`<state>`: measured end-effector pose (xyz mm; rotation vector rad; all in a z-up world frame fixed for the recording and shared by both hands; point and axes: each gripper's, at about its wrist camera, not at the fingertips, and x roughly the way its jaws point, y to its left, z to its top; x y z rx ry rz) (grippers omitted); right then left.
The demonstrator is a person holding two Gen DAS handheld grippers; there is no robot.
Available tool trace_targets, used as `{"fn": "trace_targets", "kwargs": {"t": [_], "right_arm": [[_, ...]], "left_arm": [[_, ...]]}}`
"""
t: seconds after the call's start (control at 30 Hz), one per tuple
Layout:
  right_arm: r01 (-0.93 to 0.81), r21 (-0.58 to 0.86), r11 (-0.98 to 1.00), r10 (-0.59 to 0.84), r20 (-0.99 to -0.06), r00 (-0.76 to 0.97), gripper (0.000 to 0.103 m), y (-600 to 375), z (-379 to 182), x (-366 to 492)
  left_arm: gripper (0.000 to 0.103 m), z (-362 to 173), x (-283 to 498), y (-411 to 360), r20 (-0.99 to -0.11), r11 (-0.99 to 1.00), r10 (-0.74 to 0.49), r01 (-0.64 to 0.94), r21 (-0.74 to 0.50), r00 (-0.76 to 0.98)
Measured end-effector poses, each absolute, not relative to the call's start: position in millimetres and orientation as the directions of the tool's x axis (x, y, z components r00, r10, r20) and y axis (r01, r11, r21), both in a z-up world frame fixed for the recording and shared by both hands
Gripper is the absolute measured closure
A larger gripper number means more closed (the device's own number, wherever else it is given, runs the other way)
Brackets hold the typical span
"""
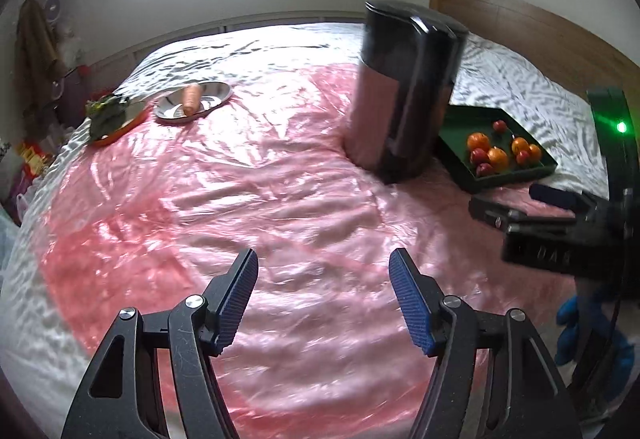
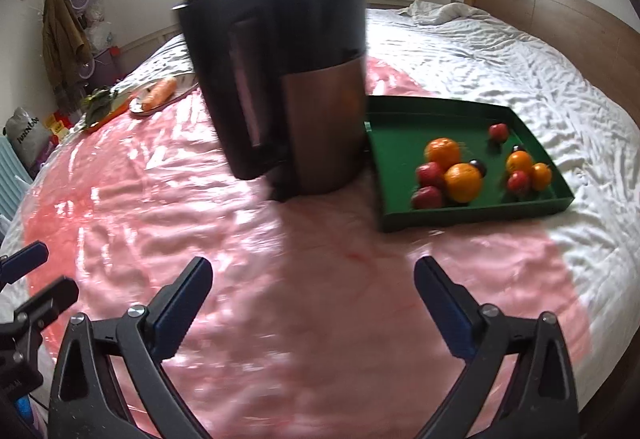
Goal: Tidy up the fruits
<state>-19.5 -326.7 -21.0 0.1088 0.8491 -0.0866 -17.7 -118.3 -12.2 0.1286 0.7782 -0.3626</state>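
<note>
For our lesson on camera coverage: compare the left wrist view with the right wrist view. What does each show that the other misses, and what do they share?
Only the left wrist view shows the left gripper head-on with nothing between its fingers, and a blue glove at the right edge.

Only the right wrist view shows the rumpled bedding near the headboard, and the right gripper head-on, open and empty.

Both show the dark cylindrical appliance, the green tray holding fruits, and a carrot on a metal plate.
</note>
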Motion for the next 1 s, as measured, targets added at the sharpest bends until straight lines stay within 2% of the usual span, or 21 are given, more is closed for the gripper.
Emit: {"fn": "trace_targets", "kwargs": {"t": [0.1,0.13,0.17,0.53,0.67,1.0], "right_arm": [[0.112,0.061,0.992,-0.03,-0.743,0.668,0.0,-312.1,-17.8,-21.7],[0.11,0.06,0.992,-0.03,-0.741,0.671,0.0,-309.3,-16.8,-22.1],[0.107,0.059,0.993,-0.028,-0.739,0.673,0.0,-306.6,-15.7,-22.4],[0.064,0.028,0.998,-0.022,-0.746,0.665,0.0,-291.5,-20.1,-17.8],[0.056,0.02,0.998,-0.022,-0.745,0.667,0.0,-290.7,-22.1,-15.7],[0.041,0.012,0.999,-0.019,-0.736,0.676,0.0,-290.0,-23.5,-11.5]], "left_arm": [[0.036,-8.1,-19.5,-108.5,-0.698,0.942,-0.25,0.335,-0.015,0.671],[0.029,-7.0,-19.4,-106.2,-0.695,0.944,-0.247,0.328,-0.018,0.675],[0.026,-6.0,-19.7,-103.2,-0.69,0.946,-0.247,0.322,-0.022,0.681],[0.025,-7.3,-4.9,-80.7,-0.689,0.973,-0.204,0.224,-0.061,0.695],[0.015,-6.2,-3.8,-75.3,-0.672,0.979,-0.184,0.193,-0.063,0.717],[0.011,-8.3,0.4,-70.1,-0.665,0.985,-0.161,0.158,-0.065,0.73]]}}
